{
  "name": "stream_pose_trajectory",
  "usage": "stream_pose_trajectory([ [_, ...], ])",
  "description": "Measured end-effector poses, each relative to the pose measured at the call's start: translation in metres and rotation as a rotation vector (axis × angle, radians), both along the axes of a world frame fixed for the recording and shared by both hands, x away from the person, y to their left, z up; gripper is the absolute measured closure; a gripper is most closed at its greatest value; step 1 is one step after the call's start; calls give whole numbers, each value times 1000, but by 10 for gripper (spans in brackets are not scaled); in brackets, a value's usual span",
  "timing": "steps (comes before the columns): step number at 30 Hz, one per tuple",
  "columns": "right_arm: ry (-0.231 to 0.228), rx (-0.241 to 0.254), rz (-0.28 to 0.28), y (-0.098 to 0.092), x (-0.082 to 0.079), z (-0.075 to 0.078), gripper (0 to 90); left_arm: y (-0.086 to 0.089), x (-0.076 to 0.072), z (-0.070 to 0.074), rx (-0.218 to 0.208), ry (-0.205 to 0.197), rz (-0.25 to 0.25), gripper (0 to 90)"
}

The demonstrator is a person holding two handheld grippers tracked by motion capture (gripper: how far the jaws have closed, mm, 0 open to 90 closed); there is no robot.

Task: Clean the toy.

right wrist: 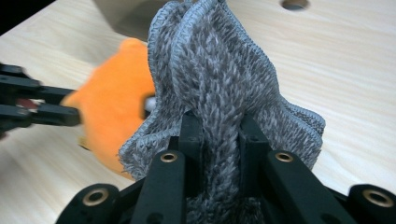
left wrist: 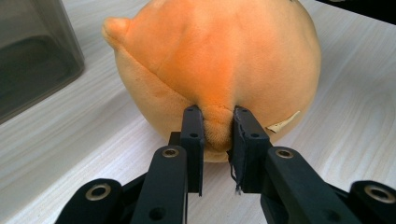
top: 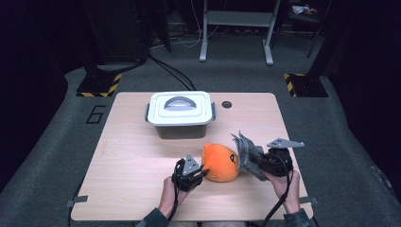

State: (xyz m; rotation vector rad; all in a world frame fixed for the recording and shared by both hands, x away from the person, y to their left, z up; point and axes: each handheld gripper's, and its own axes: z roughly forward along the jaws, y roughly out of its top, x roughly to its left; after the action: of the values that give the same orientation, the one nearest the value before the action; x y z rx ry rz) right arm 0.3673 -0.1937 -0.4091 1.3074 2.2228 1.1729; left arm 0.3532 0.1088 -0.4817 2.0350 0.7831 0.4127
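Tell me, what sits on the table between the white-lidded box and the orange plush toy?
Nothing: in the high view, bare wooden table separates the box from the orange plush toy. The left tool pinches the toy from its near side.

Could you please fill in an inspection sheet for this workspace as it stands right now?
Surface: light wooden table, round hole near its far edge.
Job's things: orange plush toy resting on the table; grey fuzzy cloth lifted beside it.
Clutter: lidded white-and-grey storage box toward the far side.
Grippers: left gripper fingers pinch a fold of the toy; right gripper fingers clamp the cloth.
Cables: one trails from each gripper toward the person; more lie on the floor beyond.
Surroundings: grey carpet, hazard-striped stand bases, a metal frame.
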Motion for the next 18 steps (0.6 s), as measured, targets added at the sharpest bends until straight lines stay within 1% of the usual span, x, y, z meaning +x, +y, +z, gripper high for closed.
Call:
stream_pose_trajectory([
  [1,-4,-3,14,6,1,2,756,-1,0,0,2,-10,2,763],
  [2,-6,-7,30,12,2,4,756,-2,0,0,1,-10,3,763],
  [3,-7,-14,40,16,2,5,755,-2,0,1,13,-8,-6,764],
  [4,-13,-29,66,27,5,7,754,-3,0,1,14,-12,-6,764],
  [5,-13,-29,66,27,5,7,754,-4,0,2,12,-10,-10,764],
  [9,-9,-49,110,47,10,8,754,-7,0,2,16,-25,-10,764],
  [10,-6,-51,116,52,11,8,754,-8,0,3,15,-15,-18,764],
  [11,-9,-53,126,56,12,8,754,-8,0,3,16,-25,-12,764],
  [12,-12,-63,143,64,13,7,754,-8,1,3,19,-23,-16,763],
  [13,-12,-63,143,64,13,7,754,-9,1,3,16,-25,-13,763],
  [14,-12,-68,151,70,15,7,753,-9,1,3,16,-26,-13,763],
  [15,-12,-68,151,70,15,7,753,-10,1,3,12,-14,-16,763],
  [17,-16,-80,158,76,15,5,752,-10,1,3,16,-22,-19,762],
  [18,-16,-80,161,80,15,4,751,-11,1,3,14,-13,-25,762],
])
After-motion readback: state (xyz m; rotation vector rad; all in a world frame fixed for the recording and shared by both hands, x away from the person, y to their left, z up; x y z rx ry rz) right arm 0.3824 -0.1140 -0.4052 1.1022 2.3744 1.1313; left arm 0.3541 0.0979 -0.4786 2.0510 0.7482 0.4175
